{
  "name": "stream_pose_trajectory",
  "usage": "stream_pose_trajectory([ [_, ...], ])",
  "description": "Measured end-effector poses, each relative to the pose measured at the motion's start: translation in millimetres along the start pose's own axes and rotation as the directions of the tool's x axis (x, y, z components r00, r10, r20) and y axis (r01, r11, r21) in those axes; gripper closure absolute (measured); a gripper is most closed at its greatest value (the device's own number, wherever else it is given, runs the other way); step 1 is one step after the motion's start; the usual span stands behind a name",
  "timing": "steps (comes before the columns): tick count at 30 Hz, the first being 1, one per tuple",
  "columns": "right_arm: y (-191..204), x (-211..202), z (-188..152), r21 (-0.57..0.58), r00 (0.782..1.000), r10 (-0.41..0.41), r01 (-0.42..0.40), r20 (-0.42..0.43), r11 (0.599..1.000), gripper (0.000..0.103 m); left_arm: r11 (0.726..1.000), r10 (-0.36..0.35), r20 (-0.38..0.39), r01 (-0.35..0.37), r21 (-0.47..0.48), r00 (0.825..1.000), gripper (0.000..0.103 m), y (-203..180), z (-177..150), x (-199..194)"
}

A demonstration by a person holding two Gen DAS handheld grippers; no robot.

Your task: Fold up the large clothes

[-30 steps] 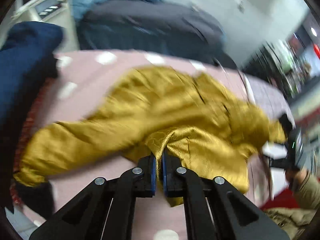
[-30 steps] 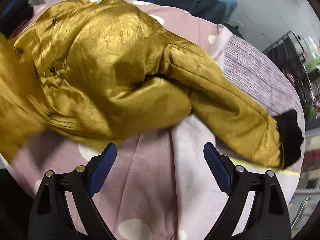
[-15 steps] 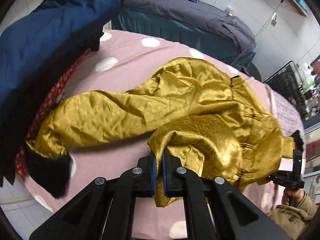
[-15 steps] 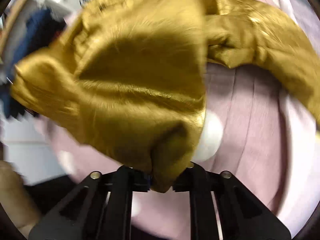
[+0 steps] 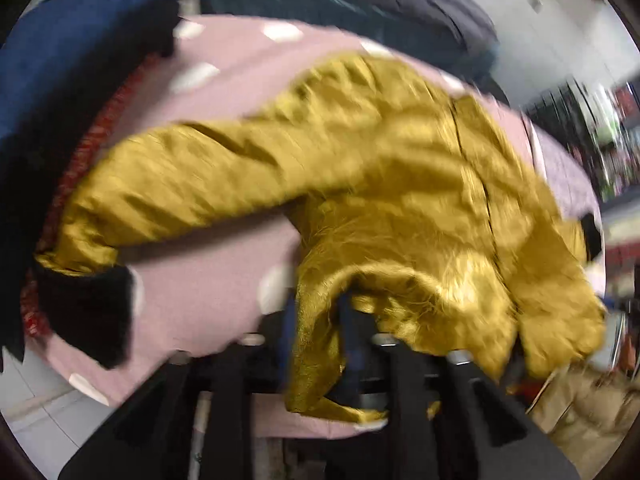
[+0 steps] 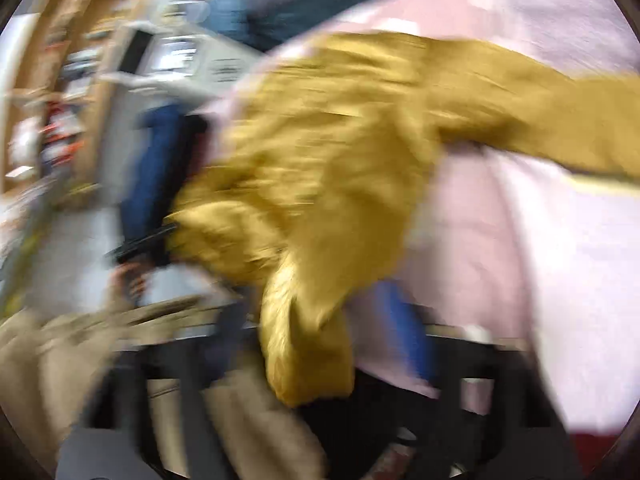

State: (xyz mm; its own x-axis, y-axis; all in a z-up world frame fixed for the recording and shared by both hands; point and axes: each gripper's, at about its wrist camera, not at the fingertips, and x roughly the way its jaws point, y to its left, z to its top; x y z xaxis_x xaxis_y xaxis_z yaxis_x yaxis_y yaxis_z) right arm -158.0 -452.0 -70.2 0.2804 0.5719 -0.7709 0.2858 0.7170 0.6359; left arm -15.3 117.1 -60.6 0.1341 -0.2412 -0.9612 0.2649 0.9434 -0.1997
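Gold jacket (image 5: 400, 184) sprawled crosswise ahead, hem draped between both tongs. Left tongs (image 5: 320, 344) and right tongs (image 6: 316, 344) opening, hem unclamped.

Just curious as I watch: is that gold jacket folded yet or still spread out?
Not folded: the gold jacket sprawls rumpled on the pink spotted cover, one sleeve stretched out.

Motion blur covers both views. A fold of the gold jacket (image 5: 400, 184) hides the left gripper (image 5: 316, 328) pads. In the right wrist view, jacket fabric masks the right gripper (image 6: 320, 332); pad contact is indeterminable.
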Motion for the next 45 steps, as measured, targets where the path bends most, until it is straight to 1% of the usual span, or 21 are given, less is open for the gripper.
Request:
stream_pose_trajectory([
  [2,-15.6,14.3,-5.7,0.087,1.0,-0.026,0.027,-0.005,0.996,0.023,0.996,0.057,-0.023,-0.056,0.075,0.998,0.036,-12.6,-10.9,14.0],
  [5,-42.8,35.0,-20.0,0.202,0.987,-0.158,0.159,-0.02,0.966,0.023,0.996,0.06,-0.03,-0.057,0.067,0.998,0.019,-8.7,-20.3,23.3],
  [7,-55.4,42.4,-28.2,0.245,0.974,-0.225,0.225,-0.027,0.943,0.023,0.999,0.054,-0.034,-0.054,0.006,0.998,0.018,5.6,-20.5,21.5],
  [9,-59.0,40.0,-32.0,0.263,0.974,-0.227,0.221,-0.006,0.939,0.023,0.998,0.042,-0.02,-0.043,-0.042,0.999,0.017,18.9,-19.1,14.8],
  [11,-60.4,39.0,-31.4,0.275,0.976,-0.218,0.203,0.022,0.94,0.023,0.996,0.036,0.011,-0.035,-0.085,0.999,0.011,32.0,-17.0,5.4],
  [15,-63.1,39.3,-28.9,0.272,0.968,-0.25,0.231,0.036,0.934,0.023,0.991,0.031,0.047,-0.025,-0.129,0.998,0.011,47.4,-11.9,-3.8],
  [20,-56.0,47.8,-39.9,0.209,0.967,-0.253,0.24,0.037,0.948,0.023,0.995,0.003,0.035,0.001,-0.101,0.999,0.009,44.9,-21.7,1.5],
  [25,-58.8,65.3,-55.4,0.18,0.956,-0.293,0.288,0.004,0.941,0.023,0.994,0.013,-0.036,-0.017,-0.104,0.999,0.009,49.2,-48.8,27.3],
  [27,-53.0,71.6,-59.7,0.129,0.959,-0.283,0.282,-0.007,0.951,0.023,0.993,-0.004,-0.069,-0.004,-0.118,0.998,0.009,50.1,-59.1,40.4],
  [30,-39.7,90.2,-68.8,0.037,0.965,-0.256,0.258,-0.056,0.965,0.023,0.996,-0.034,-0.063,0.029,-0.08,0.997,0.009,40.2,-70.4,55.1],
  [32,-34.3,114.2,-76.9,-0.009,0.955,-0.273,0.274,-0.116,0.962,0.023,0.999,-0.026,-0.051,0.024,-0.039,0.998,0.009,29.7,-73.8,67.5],
  [33,-31.9,124.0,-79.0,-0.023,0.951,-0.278,0.278,-0.134,0.96,0.039,1.0,-0.02,-0.056,0.018,-0.023,0.998,0.01,24.0,-74.1,73.3],
  [34,-28.4,132.6,-81.5,-0.035,0.95,-0.271,0.269,-0.152,0.963,0.05,1.0,-0.026,-0.07,0.026,0.0,0.997,0.015,15.2,-74.0,80.5],
  [35,-25.5,137.3,-81.6,-0.039,0.951,-0.258,0.255,-0.172,0.966,0.076,0.998,-0.054,-0.085,0.055,0.013,0.995,0.04,7.5,-73.9,83.7],
  [36,-21.2,139.5,-81.5,-0.039,0.953,-0.235,0.232,-0.189,0.972,0.085,0.994,-0.108,-0.114,0.11,0.018,0.988,0.058,-0.9,-72.0,85.7],
  [37,-15.7,137.7,-80.6,-0.039,0.96,-0.202,0.198,-0.195,0.979,0.089,0.982,-0.184,-0.145,0.188,0.015,0.972,0.084,-11.2,-70.0,83.5],
  [38,-6.4,129.9,-78.6,-0.043,0.972,-0.148,0.143,-0.184,0.989,0.094,0.973,-0.223,-0.153,0.229,0.021,0.963,0.086,-18.3,-68.7,77.9],
  [40,12.5,102.8,-74.4,-0.048,0.987,-0.03,0.023,-0.157,0.999,0.095,0.937,-0.332,-0.136,0.343,0.068,0.934,0.088,-32.1,-66.2,46.9],
  [42,29.4,74.7,-72.5,-0.09,0.99,0.042,-0.054,-0.137,0.994,0.096,0.912,-0.393,-0.12,0.403,0.071,0.911,0.088,-27.1,-68.1,18.3],
  [43,38.7,59.2,-73.2,-0.128,0.988,0.048,-0.067,-0.146,0.989,0.096,0.906,-0.409,-0.119,0.418,0.061,0.905,0.088,-20.6,-70.5,11.1],
  [45,43.2,49.9,-76.2,-0.174,0.982,-0.017,-0.017,-0.19,0.985,0.095,0.909,-0.409,-0.146,0.416,0.023,0.901,0.087,1.3,-78.3,9.2],
])
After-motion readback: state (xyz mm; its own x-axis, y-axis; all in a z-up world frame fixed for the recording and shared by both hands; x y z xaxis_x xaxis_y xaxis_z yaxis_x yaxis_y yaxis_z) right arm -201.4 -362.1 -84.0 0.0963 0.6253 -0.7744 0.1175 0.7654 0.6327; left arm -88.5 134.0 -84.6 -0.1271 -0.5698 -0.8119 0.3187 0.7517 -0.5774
